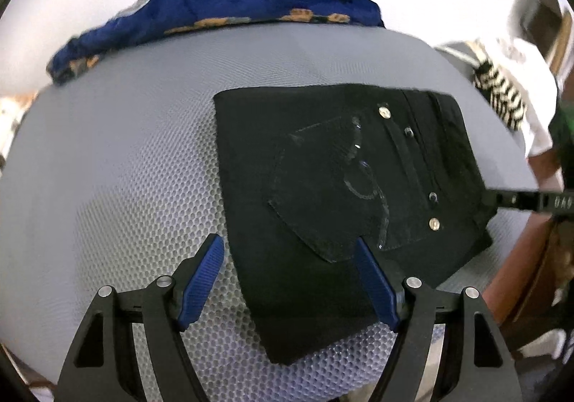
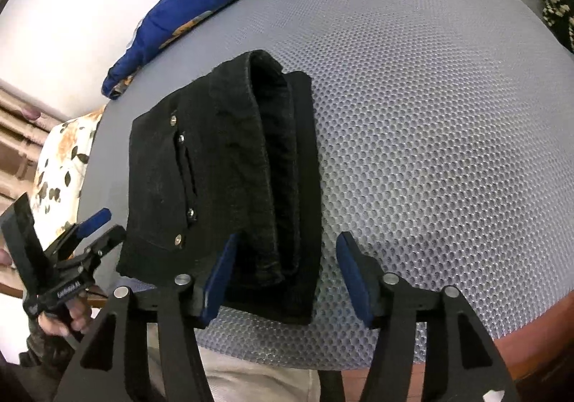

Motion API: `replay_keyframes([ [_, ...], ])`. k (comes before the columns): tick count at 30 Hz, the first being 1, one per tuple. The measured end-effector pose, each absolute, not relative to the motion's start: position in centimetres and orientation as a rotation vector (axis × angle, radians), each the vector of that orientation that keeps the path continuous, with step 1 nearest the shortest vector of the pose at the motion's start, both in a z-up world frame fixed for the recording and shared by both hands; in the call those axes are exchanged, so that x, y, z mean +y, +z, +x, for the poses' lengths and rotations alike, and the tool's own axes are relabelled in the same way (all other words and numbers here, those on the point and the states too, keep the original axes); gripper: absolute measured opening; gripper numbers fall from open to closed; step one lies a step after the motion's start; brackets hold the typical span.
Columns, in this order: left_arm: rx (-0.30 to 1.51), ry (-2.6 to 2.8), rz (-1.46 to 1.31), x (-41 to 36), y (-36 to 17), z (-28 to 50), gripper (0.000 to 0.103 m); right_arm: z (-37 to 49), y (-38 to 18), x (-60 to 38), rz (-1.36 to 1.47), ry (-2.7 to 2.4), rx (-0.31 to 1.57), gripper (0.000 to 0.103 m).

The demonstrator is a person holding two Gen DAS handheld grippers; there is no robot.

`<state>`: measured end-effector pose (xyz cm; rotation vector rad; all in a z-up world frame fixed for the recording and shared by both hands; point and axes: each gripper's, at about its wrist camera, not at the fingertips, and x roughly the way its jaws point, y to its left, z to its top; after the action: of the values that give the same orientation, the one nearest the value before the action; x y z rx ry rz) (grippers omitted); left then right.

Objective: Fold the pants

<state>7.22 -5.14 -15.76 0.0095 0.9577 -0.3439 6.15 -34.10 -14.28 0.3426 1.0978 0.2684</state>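
The black pants (image 1: 340, 194) lie folded into a compact rectangle on the grey mesh mattress (image 1: 125, 168), back pocket and rivets facing up. My left gripper (image 1: 288, 249) is open above the bundle's near left corner, holding nothing. In the right wrist view the pants (image 2: 222, 179) show their stacked folded layers. My right gripper (image 2: 287, 242) is open just over the bundle's near end, holding nothing. The left gripper (image 2: 95, 222) also shows there, open at the bundle's left side.
A blue floral quilt (image 1: 215, 10) lies along the mattress's far edge. A black-and-white patterned cloth (image 1: 498, 86) sits at the far right. A floral pillow (image 2: 61, 165) lies left of the mattress. A brown bed frame (image 2: 531, 341) borders the mattress's near edge.
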Motion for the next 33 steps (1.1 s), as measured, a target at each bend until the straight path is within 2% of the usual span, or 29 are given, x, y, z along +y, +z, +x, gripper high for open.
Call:
replay_keyframes([
  [5, 0.986, -0.352, -0.125, -2.7, -16.0, 8.5, 0.075, 6.6, -13.8, -33.9, 0.338, 0.321, 1.08, 0.064],
  [10, 1.036, -0.397, -0.292, -0.5, -17.0, 9.6, 0.075, 7.6, -14.1, -34.4, 0.393, 0.376, 1.067, 0.064],
  [23, 1.103, -0.486, -0.473, 0.3, -19.4, 11.3, 0.075, 9.3, -16.1, -37.7, 0.522, 0.438, 1.076, 0.064],
  [33, 1.12, -0.56, -0.553, -0.2, -20.7, 12.9, 0.074, 10.1, -17.6, -40.1, 0.577, 0.538, 1.089, 0.058],
])
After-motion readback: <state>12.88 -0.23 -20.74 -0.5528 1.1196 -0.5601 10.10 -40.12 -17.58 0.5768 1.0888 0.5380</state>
